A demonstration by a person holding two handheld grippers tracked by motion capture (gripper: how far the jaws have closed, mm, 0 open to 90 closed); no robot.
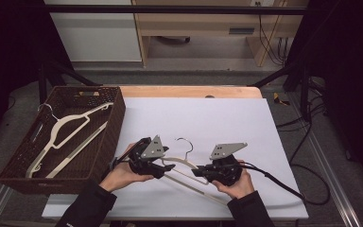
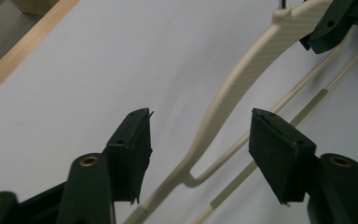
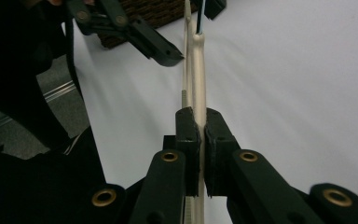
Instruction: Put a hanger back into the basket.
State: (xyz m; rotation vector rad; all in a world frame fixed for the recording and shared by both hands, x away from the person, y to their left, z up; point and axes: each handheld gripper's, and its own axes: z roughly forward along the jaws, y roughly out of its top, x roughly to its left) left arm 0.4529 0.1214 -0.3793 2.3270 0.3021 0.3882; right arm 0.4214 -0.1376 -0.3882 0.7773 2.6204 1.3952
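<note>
Between two hand-held grippers, a cream plastic hanger (image 1: 184, 166) sits just above a white sheet.
Right gripper (image 3: 199, 122) clamps one hanger arm; left gripper (image 2: 200, 140) stands released, the other arm between its jaws untouched. Hanger's long axis runs from left gripper toward the near right, hook (image 1: 186, 143) pointing away. White sheet (image 1: 227, 118) covers a wooden table (image 1: 189, 91); brown wicker basket (image 1: 106, 137) left, grey floor (image 1: 208, 52) beyond.

text: none readable | labels: none | numbers: none
</note>
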